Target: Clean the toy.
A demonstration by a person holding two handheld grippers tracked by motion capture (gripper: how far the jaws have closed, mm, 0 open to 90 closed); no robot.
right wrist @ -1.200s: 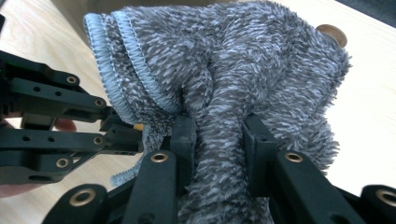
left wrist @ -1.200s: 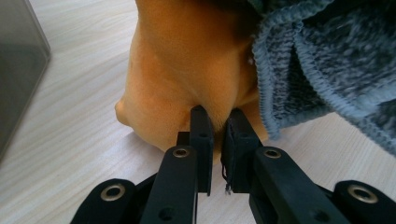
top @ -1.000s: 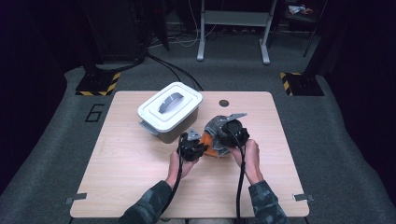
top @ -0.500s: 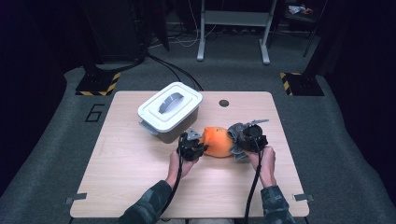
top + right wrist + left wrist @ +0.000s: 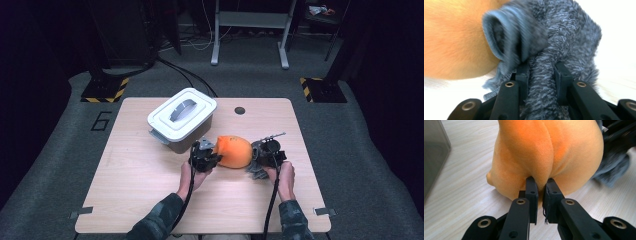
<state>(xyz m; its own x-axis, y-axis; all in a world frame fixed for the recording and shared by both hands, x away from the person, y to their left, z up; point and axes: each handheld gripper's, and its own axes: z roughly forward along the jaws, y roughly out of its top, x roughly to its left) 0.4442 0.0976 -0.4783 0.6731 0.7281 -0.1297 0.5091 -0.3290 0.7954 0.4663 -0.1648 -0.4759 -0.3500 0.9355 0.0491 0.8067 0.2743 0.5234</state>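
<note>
Wooden table (image 5: 135, 195) first: you have plenty of bare board in front of you and off to your left, while the white lidded box (image 5: 182, 119) stands on the far left part, close behind your left hand. A small dark hole (image 5: 240, 110) sits near the far edge, well apart from the work.

Your job at this moment looks like peeling a grey fuzzy cover (image 5: 564, 42) off an orange plush toy (image 5: 234, 151), which lies on the board at the middle, between your two hands. Your left gripper (image 5: 206, 156) is clamped on a fold of orange plush (image 5: 549, 152) at the toy's near end, jaws almost together with just the pinch of fabric between them. Your right gripper (image 5: 265, 157) is clamped on a bunch of the grey fabric at the toy's other side; in the right gripper view the cover's ribbed blue-grey rim (image 5: 499, 37) curls open beside the orange body.

I judge the cover is mostly off. Next you'd hold the left grip firm as an anchor and draw the right hand away toward your right. The right edge of the table (image 5: 305, 165) is near that hand, so keep the pull level. Mind the box corner behind the left gripper.
</note>
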